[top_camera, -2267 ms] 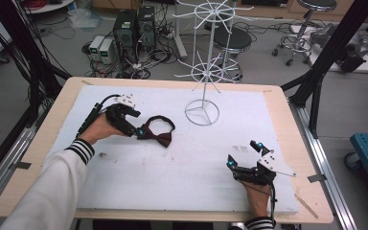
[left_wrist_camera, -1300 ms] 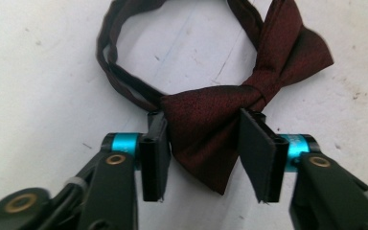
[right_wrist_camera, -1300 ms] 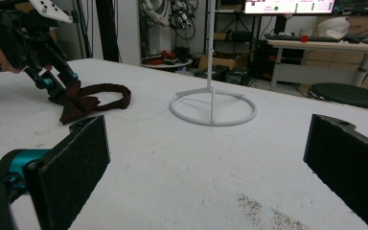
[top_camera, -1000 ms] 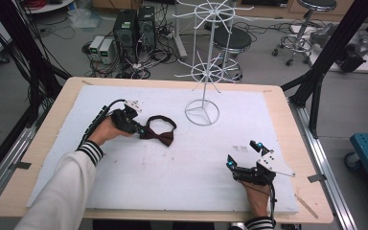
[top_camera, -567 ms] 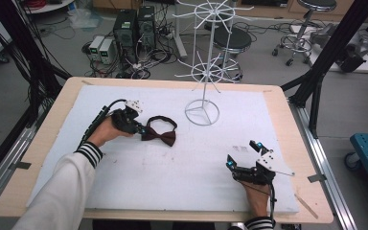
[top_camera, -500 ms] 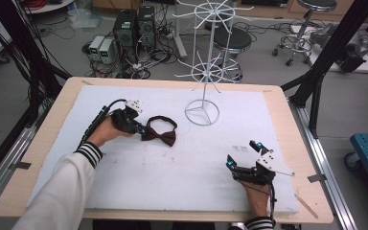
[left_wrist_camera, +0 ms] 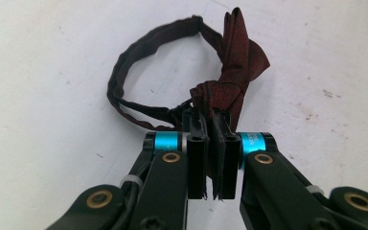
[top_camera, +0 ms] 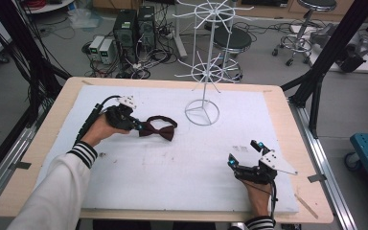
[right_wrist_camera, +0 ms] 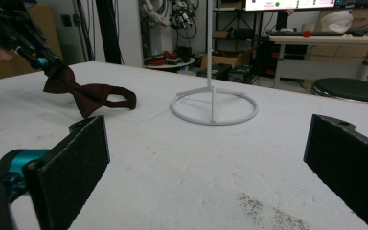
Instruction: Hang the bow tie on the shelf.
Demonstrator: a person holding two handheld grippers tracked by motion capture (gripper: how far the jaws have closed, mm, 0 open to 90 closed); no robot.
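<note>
the left gripper (top_camera: 135,125) has its jaws pinching one wing of the dark red fabric bow tie (top_camera: 158,129), which lies left of centre in the high view on the white foam-covered table (top_camera: 182,167). the right gripper (top_camera: 243,154), at the lower right, rests on the table with jaws spread wide, well apart from the white wire stand (top_camera: 202,113) at the upper middle.

My left claw (left_wrist_camera: 210,158) pinches one wing of the dark red bow tie (left_wrist_camera: 230,81); its other wing and looped neck strap (left_wrist_camera: 139,67) trail toward three o'clock on the white mat.
</note>
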